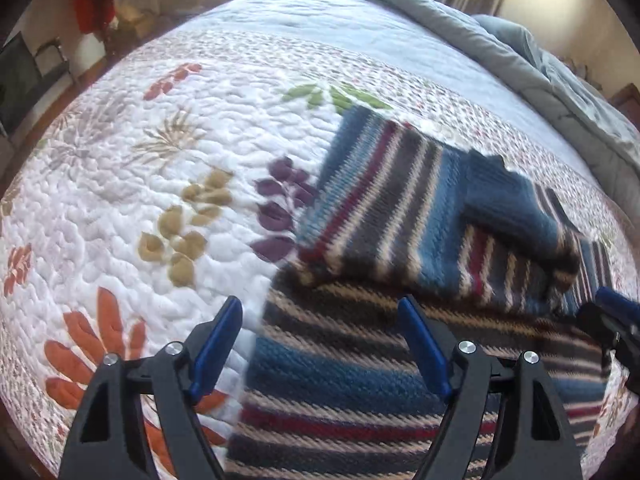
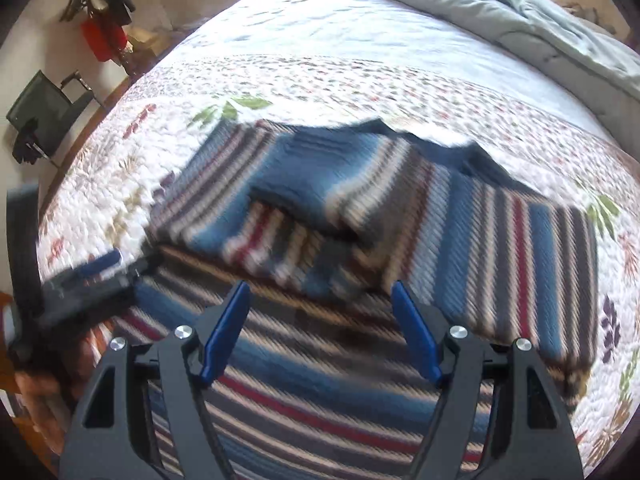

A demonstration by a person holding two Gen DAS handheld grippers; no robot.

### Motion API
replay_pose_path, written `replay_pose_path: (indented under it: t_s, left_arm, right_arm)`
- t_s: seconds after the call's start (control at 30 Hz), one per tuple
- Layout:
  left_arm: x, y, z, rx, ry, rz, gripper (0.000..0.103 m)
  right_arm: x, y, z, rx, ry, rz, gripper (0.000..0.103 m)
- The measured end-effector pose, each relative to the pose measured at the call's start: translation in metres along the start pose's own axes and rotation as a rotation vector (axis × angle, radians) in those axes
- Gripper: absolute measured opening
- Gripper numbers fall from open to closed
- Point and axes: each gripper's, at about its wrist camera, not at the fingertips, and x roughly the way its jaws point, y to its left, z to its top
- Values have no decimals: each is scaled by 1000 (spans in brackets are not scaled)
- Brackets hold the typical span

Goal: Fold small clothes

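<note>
A striped knit sweater (image 1: 384, 216) in blue, grey, cream and dark red lies on the quilted bed; it also shows in the right wrist view (image 2: 460, 216). Its sleeves are folded across the body, and a solid blue cuff (image 1: 508, 200) lies on top. My left gripper (image 1: 322, 312) is open and empty over the sweater's near left edge. My right gripper (image 2: 320, 294) is open and empty over the sweater's near hem. The right gripper shows at the right edge of the left wrist view (image 1: 616, 320). The left gripper shows blurred at the left of the right wrist view (image 2: 96, 276).
A white floral quilt (image 1: 160, 184) covers the bed. A grey-blue comforter (image 2: 520, 12) is bunched at the far right. A dark chair (image 2: 44, 116) and red items (image 2: 104, 40) stand by the wall on the left, beyond the bed edge.
</note>
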Motion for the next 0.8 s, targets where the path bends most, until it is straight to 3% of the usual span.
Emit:
replay_pose_path:
  t_s: [0.33, 0.6, 0.7, 0.77, 0.8]
  left_arm:
    - [-7, 19, -1, -15, -52, 95, 80]
    - [-4, 30, 1, -67, -46, 62, 81]
    - [-1, 30, 1, -71, -44, 59, 82]
    - [0, 29, 1, -74, -45, 64, 84]
    - [0, 28, 1, -72, -43, 64, 84]
  right_arm:
    - [62, 44, 70, -32, 65, -114, 78]
    - [123, 48, 72, -51, 194, -201, 79]
    - [120, 46, 68, -76, 171, -193, 67]
    - [110, 39, 68, -67, 165, -160, 46]
    - [105, 35, 69, -59, 163, -166, 25]
